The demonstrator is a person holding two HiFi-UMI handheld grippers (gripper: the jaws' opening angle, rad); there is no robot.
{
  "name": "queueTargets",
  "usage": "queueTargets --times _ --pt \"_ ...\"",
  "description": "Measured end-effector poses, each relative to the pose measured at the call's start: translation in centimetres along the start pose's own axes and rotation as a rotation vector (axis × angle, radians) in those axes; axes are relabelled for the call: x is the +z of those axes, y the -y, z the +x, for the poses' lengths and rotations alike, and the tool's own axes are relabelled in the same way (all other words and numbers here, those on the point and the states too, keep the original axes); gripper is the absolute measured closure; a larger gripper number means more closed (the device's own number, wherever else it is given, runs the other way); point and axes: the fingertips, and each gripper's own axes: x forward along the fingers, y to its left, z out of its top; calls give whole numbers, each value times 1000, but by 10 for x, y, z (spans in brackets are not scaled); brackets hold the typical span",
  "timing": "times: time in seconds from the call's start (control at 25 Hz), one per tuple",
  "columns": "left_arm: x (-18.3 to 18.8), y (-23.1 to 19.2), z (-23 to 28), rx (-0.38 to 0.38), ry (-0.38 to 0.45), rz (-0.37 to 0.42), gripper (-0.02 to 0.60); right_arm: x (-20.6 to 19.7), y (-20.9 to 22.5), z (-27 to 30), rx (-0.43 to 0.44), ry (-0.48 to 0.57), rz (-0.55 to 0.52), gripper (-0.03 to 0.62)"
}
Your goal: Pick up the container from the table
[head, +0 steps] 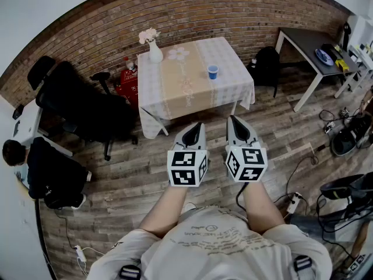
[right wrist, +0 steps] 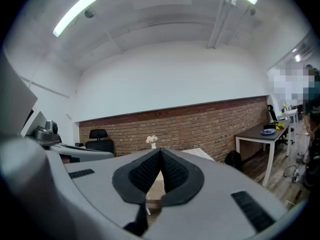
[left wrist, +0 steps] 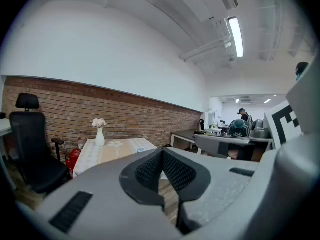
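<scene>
Both tongs hang in the air on the near side of the table (head: 175, 92), well apart from it, side by side and pointing toward it. Neither touches anything.

The step in hand looks like the approach, with the grasp not yet begun. The container, a blue cup (head: 213, 72), stands upright on the table, toward its right edge and about halfway back. A vase (head: 155, 52) of flowers stands at the table's far left corner, well clear of the cup. The cup lies more nearly ahead of the right tool, so that one seems the natural choice. To do this well, close in on the table first and spread the jaws before they reach the cup. Come in level from the table's near side and take the cup across its wall, not by the rim. It is small and likely light, so a nudge from a closed tip could tip it.

The left gripper (head: 197, 127) has its ribbed pads pressed together, with nothing between them. The right gripper (head: 233, 122) is the same, pads together and empty.
</scene>
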Motion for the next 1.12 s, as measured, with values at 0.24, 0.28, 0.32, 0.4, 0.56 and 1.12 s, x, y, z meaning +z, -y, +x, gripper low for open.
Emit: queueTargets --times 0.24,0.28,0.32,0.4,0.56,1.12 --pt "1 19 0 -7 -9 -1 580 6 12 -15 -2 10 29 594" --pt "1 21 1 -8 -9 -2 580 7 14 -17 0 15 35 594" --pt "1 25 2 -10 -8 -3 580 8 16 -19 0 18 36 594" --pt "0 33 3 -12 -10 -1 580 8 22 -23 -2 17 31 594" --pt "-1 53 8 -18 -11 2 580 7 35 -34 -3 4 13 592" --pt "-17 96 9 -1 -13 -13 580 -5 63 -62 44 -32 -3 593"
